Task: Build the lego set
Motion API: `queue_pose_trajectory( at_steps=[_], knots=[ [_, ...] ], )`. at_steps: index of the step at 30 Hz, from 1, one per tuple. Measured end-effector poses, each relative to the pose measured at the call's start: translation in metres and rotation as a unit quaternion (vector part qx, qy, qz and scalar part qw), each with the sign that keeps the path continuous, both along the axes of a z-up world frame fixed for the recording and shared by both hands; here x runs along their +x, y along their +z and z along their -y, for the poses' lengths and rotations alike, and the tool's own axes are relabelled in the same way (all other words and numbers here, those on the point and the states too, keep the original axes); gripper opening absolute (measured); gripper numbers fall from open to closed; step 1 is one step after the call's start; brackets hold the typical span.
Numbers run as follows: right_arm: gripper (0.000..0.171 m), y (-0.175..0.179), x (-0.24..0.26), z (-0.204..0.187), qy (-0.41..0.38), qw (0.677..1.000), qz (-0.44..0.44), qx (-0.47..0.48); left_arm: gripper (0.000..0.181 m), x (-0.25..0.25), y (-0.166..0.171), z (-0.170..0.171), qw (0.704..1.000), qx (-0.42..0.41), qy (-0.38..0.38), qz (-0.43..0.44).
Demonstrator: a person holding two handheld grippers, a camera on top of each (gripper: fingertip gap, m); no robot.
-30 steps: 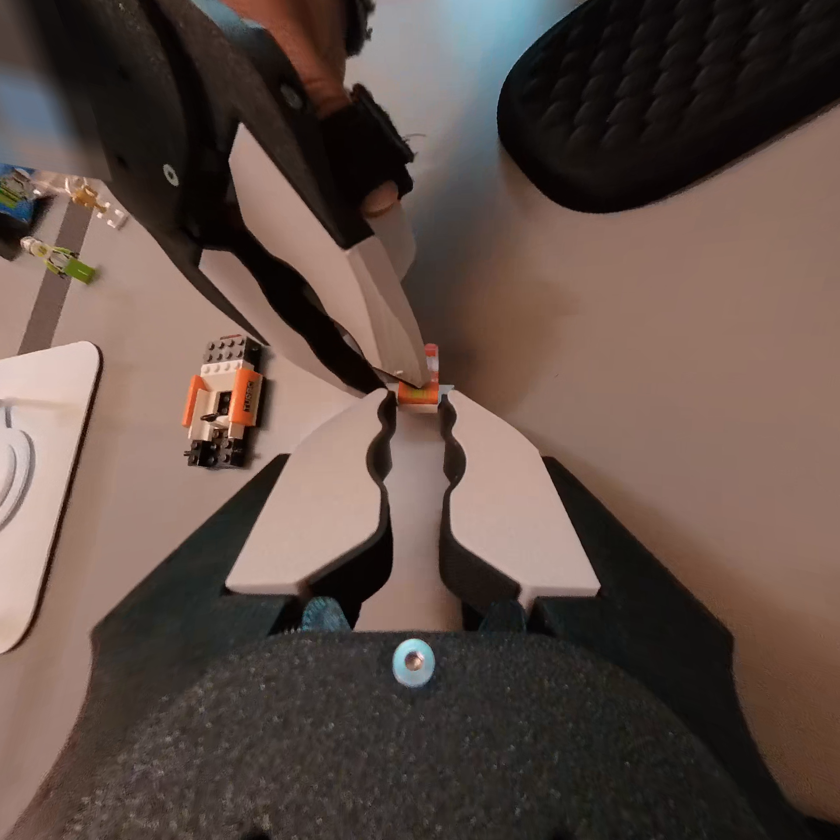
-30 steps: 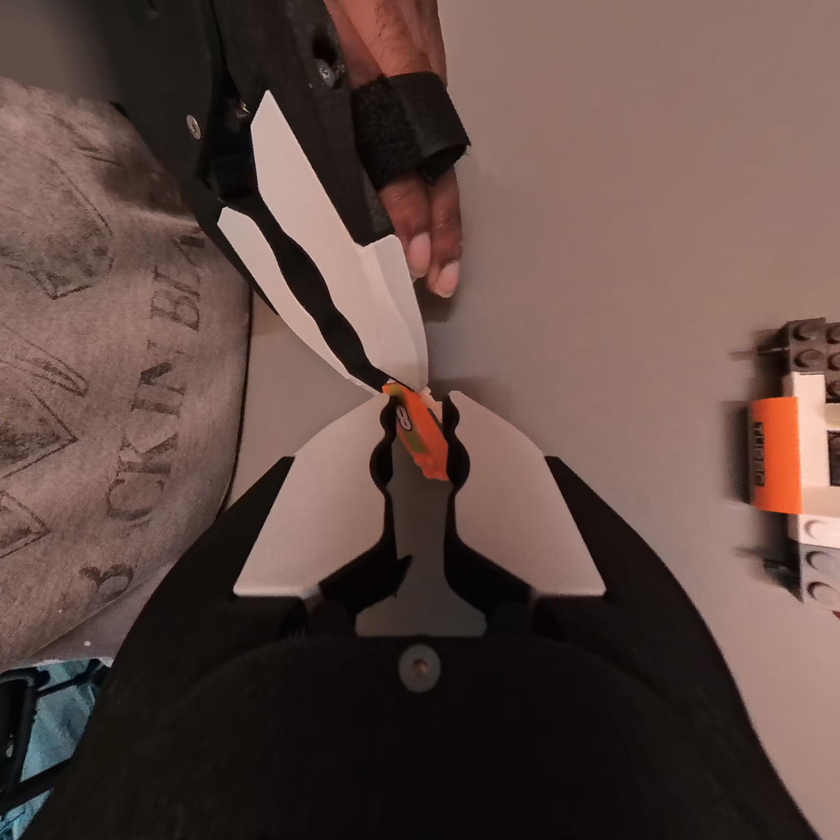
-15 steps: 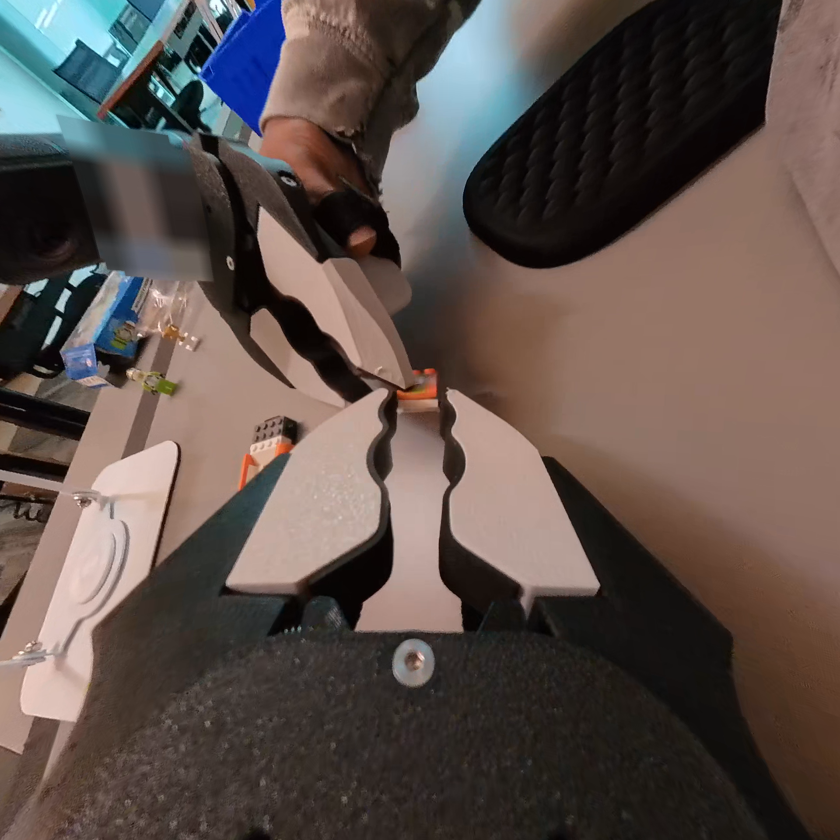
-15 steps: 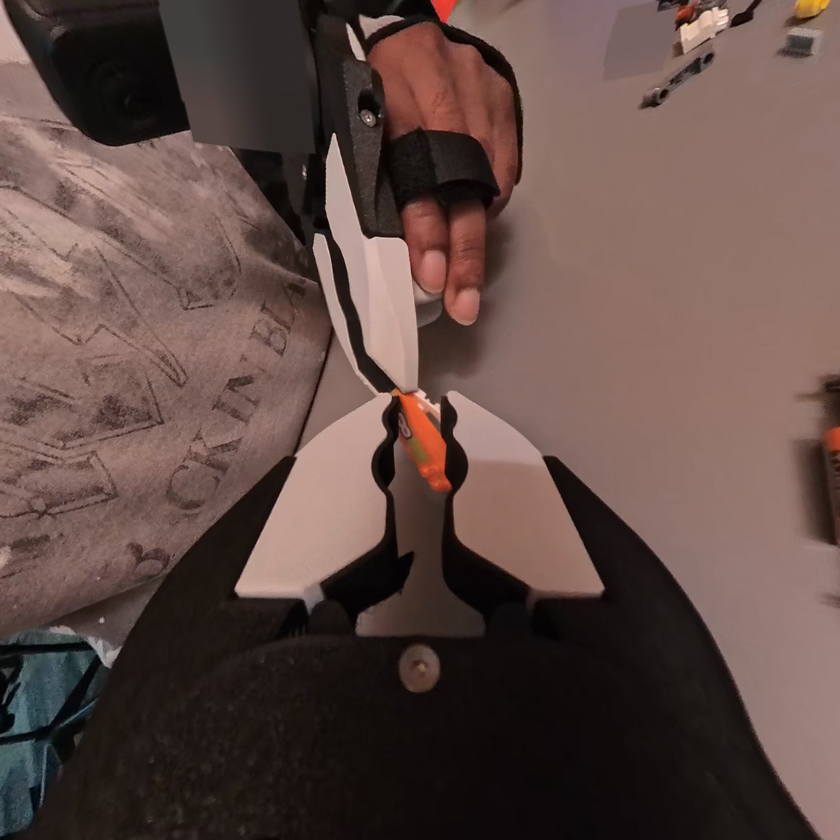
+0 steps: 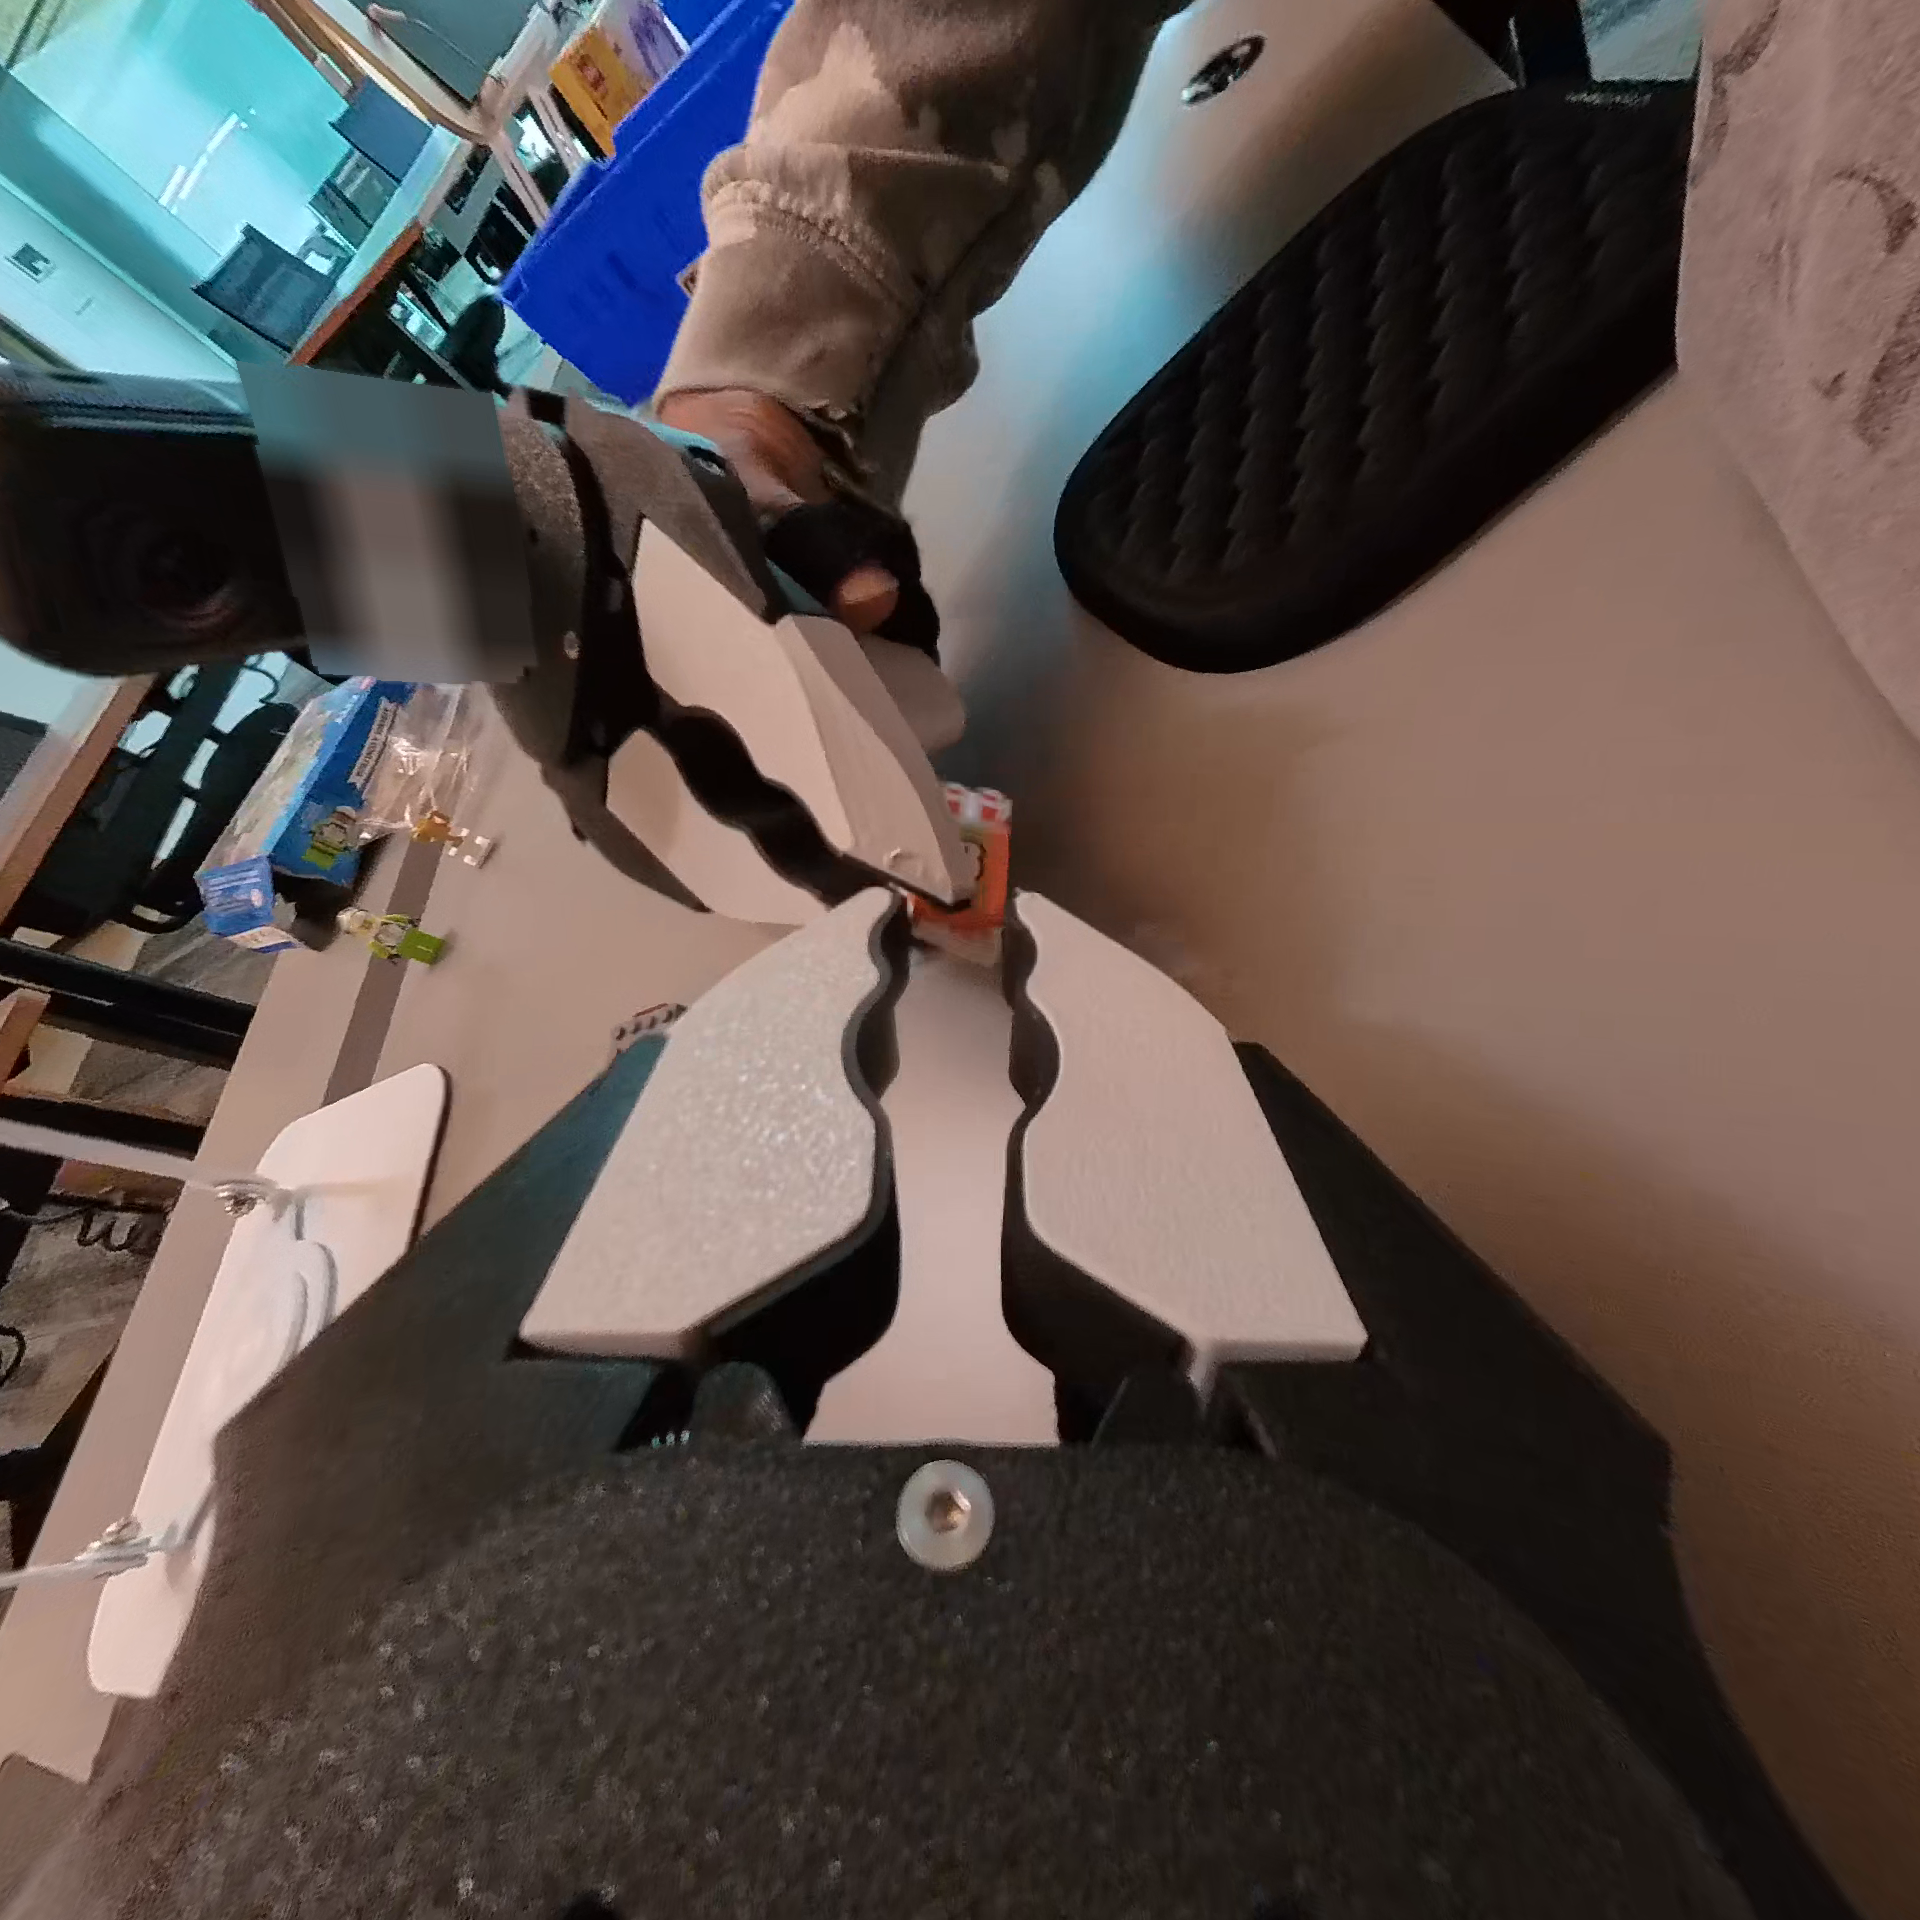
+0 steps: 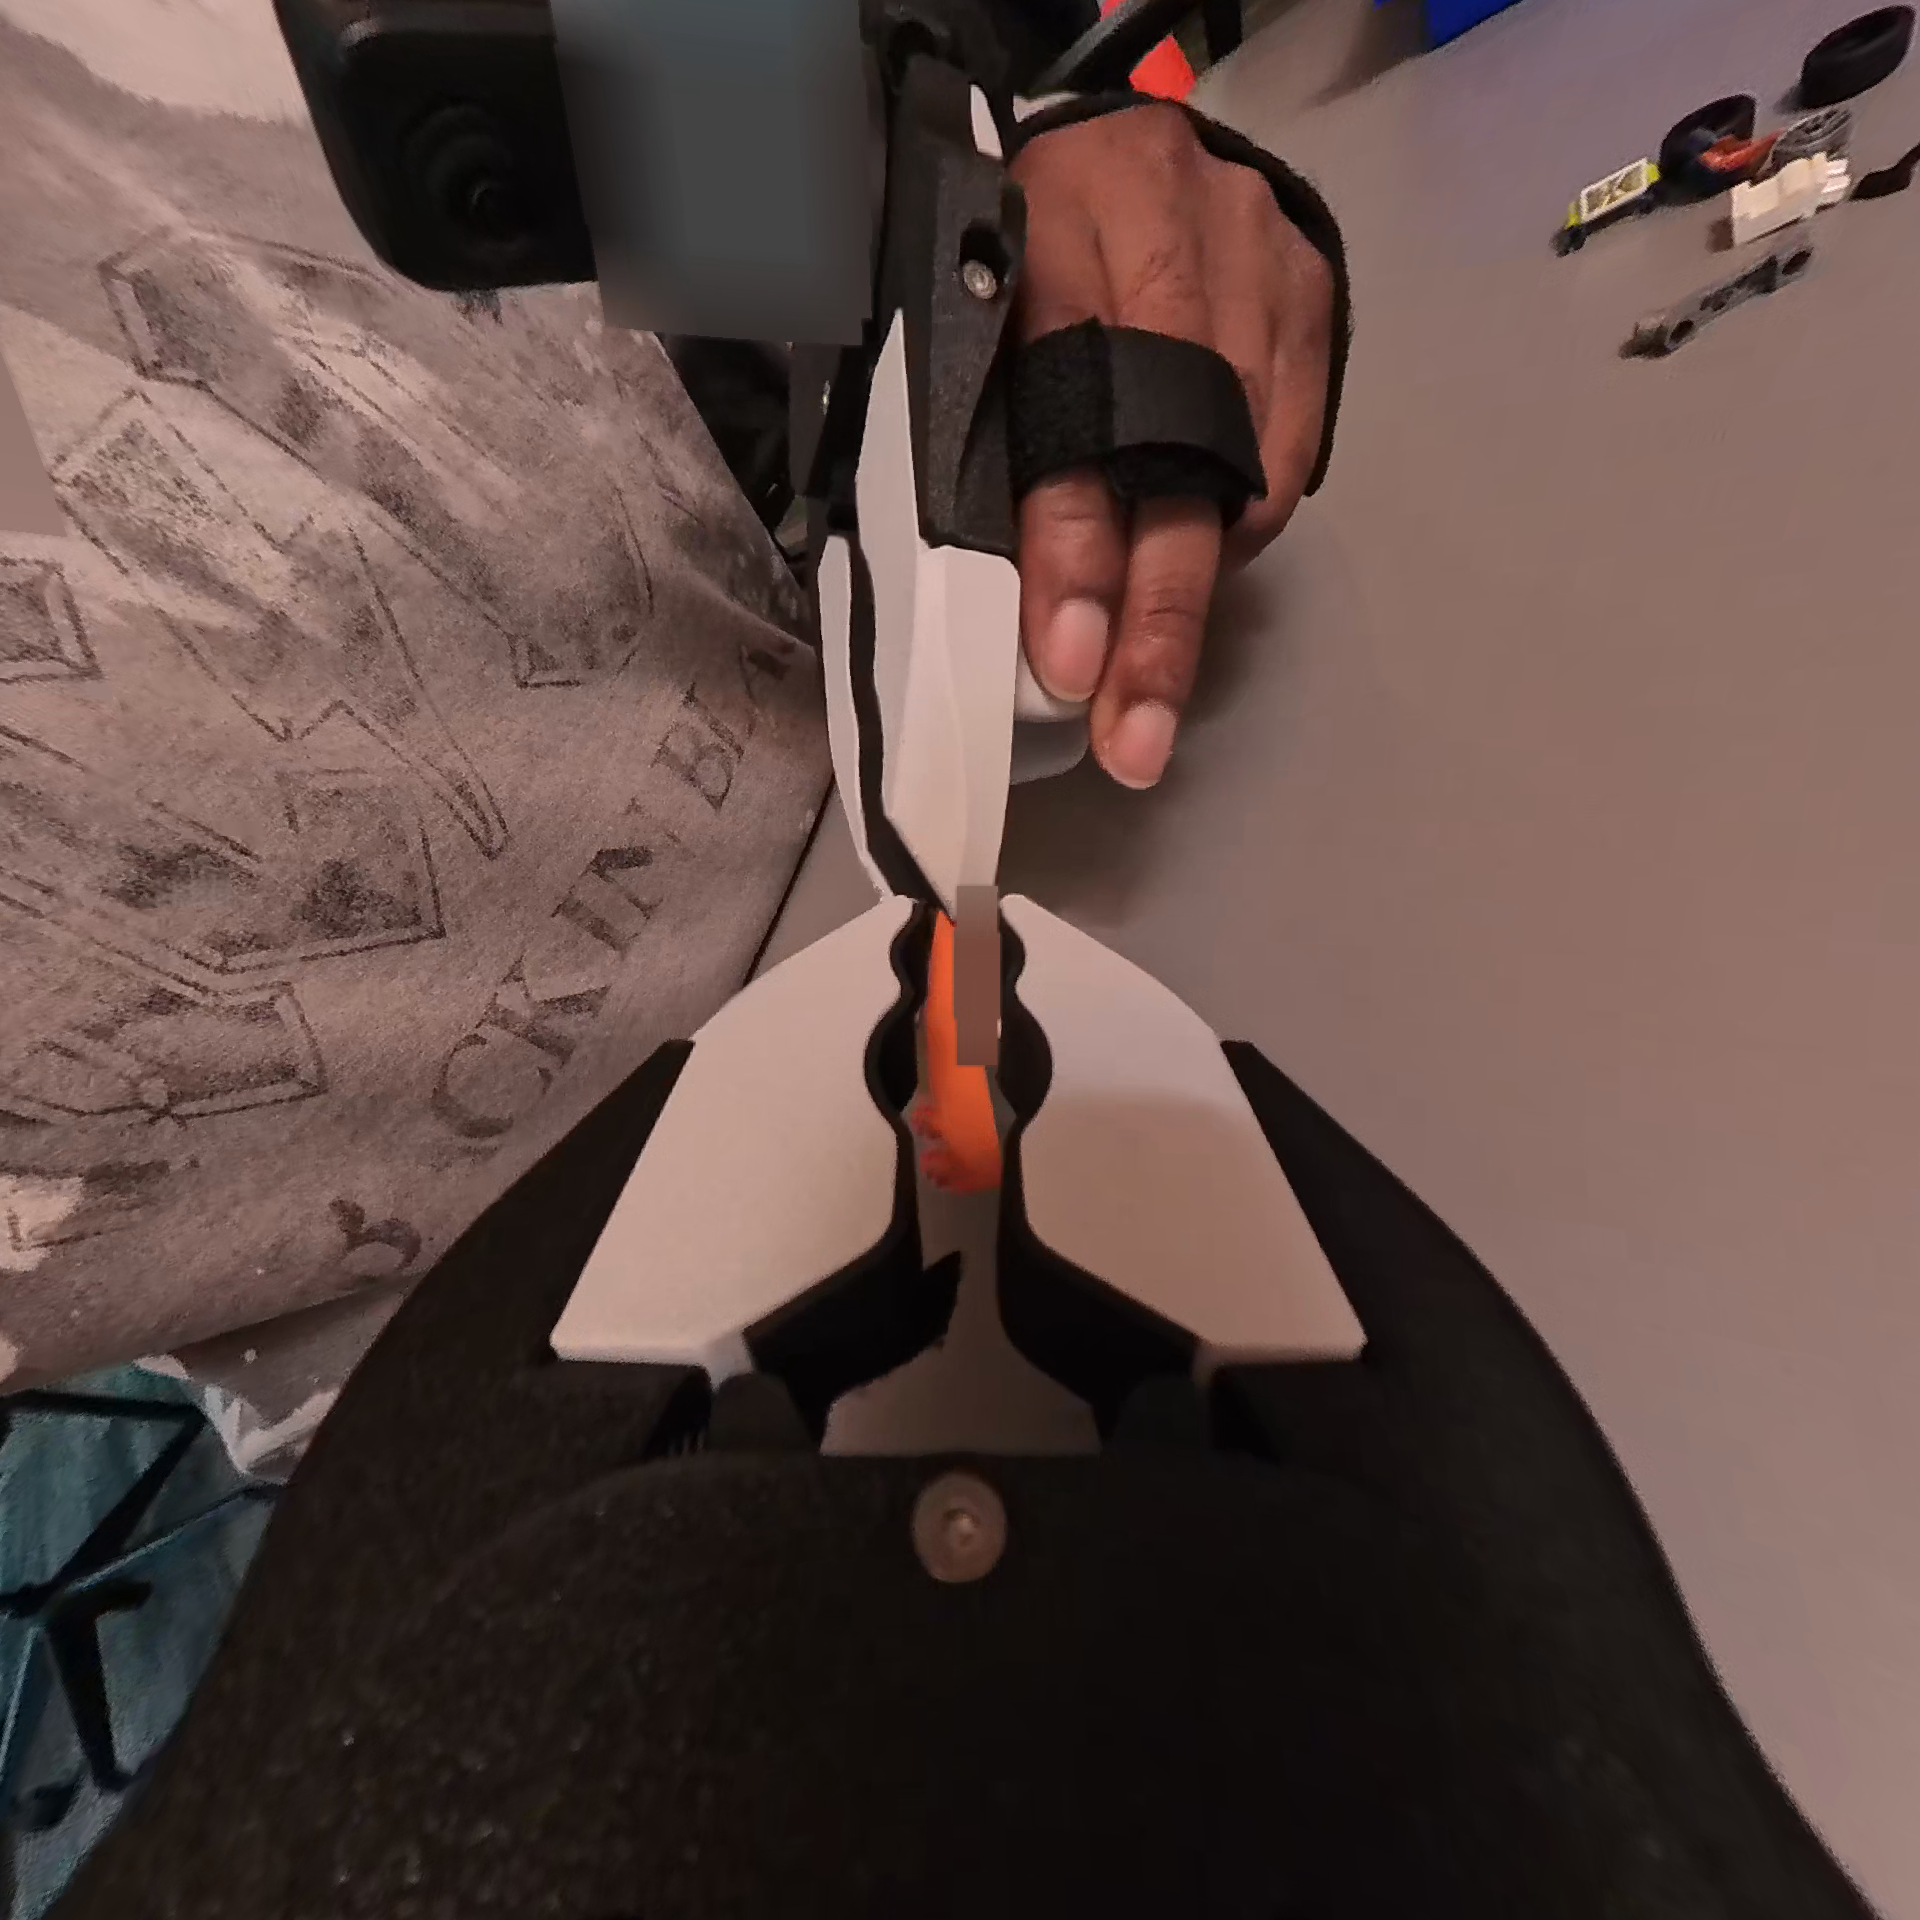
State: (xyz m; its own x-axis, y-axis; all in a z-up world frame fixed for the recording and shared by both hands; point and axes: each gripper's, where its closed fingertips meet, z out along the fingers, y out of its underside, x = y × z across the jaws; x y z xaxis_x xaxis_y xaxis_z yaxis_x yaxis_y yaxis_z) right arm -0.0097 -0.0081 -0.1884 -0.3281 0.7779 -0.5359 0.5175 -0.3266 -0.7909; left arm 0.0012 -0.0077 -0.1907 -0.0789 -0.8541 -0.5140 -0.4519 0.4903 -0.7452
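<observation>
Orange lego piece (image 6: pixel 954 1081), frame centre: pinched between right gripper (image 6: pixel 958 920) fingers and left gripper (image 5: pixel 954 914) fingertips.

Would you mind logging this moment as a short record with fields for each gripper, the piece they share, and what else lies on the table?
left gripper: shut on orange lego piece, tips meeting the other gripper
right gripper: shut on the same orange lego piece, which runs back between its fingers
height: piece held above the grey table
loose parts: far right of the table
white board: left of the table
</observation>
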Motion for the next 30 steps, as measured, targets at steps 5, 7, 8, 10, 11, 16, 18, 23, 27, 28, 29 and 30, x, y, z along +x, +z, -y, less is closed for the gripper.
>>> queue_pose_trajectory(
  at_steps=[5,7,8,10,11,16,18,23,27,28,29,30],
  knots=[
    [0.008,0.013,0.003,-0.007,-0.037,0.999,-0.039,-0.007,0.023,-0.010,0.011,-0.012,0.999,-0.027,0.037,0.022],
    [0.008,0.020,0.003,-0.010,-0.056,0.997,-0.061,0.000,0.027,-0.012,0.011,-0.011,0.993,-0.097,0.051,0.031],
    [0.008,0.024,0.003,-0.011,-0.067,0.995,-0.073,0.006,0.030,-0.011,0.011,-0.009,0.987,-0.146,0.055,0.038],
    [0.008,0.032,0.001,-0.014,-0.091,0.990,-0.100,0.032,0.034,-0.008,0.017,-0.006,0.968,-0.235,0.059,0.062],
    [0.008,0.036,0.000,-0.015,-0.102,0.987,-0.114,0.047,0.034,-0.007,0.022,-0.008,0.959,-0.263,0.063,0.079],
    [0.008,0.052,-0.004,-0.017,-0.145,0.970,-0.163,0.104,0.019,-0.002,0.045,-0.017,0.934,-0.327,0.065,0.130],
    [0.008,0.059,-0.004,-0.017,-0.158,0.964,-0.183,0.113,0.017,0.001,0.047,-0.015,0.932,-0.334,0.060,0.129],
    [0.008,0.072,-0.001,-0.020,-0.194,0.947,-0.226,0.123,0.015,0.006,0.056,-0.018,0.926,-0.344,0.070,0.141],
    [0.009,0.078,0.002,-0.022,-0.216,0.934,-0.255,0.130,0.012,0.006,0.062,-0.020,0.920,-0.358,0.075,0.137],
    [0.009,0.078,0.003,-0.022,-0.219,0.931,-0.257,0.135,0.012,0.006,0.063,-0.020,0.923,-0.354,0.075,0.129],
    [0.009,0.079,0.003,-0.021,-0.221,0.930,-0.259,0.139,0.012,0.006,0.063,-0.019,0.927,-0.346,0.076,0.119],
    [0.009,0.079,0.003,-0.021,-0.222,0.929,-0.259,0.145,0.012,0.006,0.063,-0.019,0.932,-0.337,0.077,0.111]
  ],
)
